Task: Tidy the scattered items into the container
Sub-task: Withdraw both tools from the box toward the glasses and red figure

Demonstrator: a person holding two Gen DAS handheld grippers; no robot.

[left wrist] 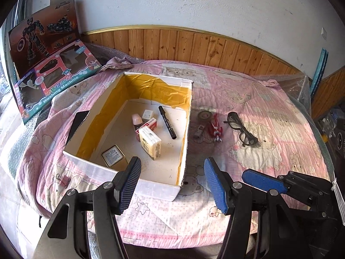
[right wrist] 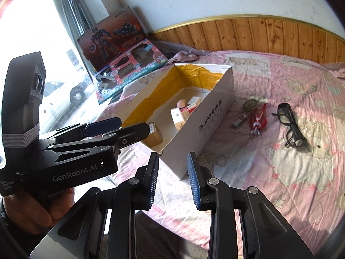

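A white cardboard box (left wrist: 86, 165) with yellow lining sits on the pink quilt. Inside lie a black marker (left wrist: 167, 122), a tin (left wrist: 112, 155), a small bottle and several little cartons. Right of the box (right wrist: 204, 127), on the quilt, lie black glasses (left wrist: 241, 129) (right wrist: 291, 125), a red toy (left wrist: 215, 127) (right wrist: 258, 118), a tape roll (left wrist: 203, 115) (right wrist: 250, 104) and a small grey piece (left wrist: 199, 130). My left gripper (left wrist: 172, 185) (right wrist: 120, 128) hangs open over the box's near wall, holding nothing. My right gripper (right wrist: 173, 181) is open and empty, just short of the box's near corner.
Two toy cartons (left wrist: 49, 64) lean against the wall at the back left. A black flat object (left wrist: 76, 123) rests against the box's left side, and a binder clip (left wrist: 63, 181) lies on the quilt (left wrist: 269, 108) near it. Wood panelling runs behind the bed. A hand (right wrist: 32, 211) holds the left gripper.
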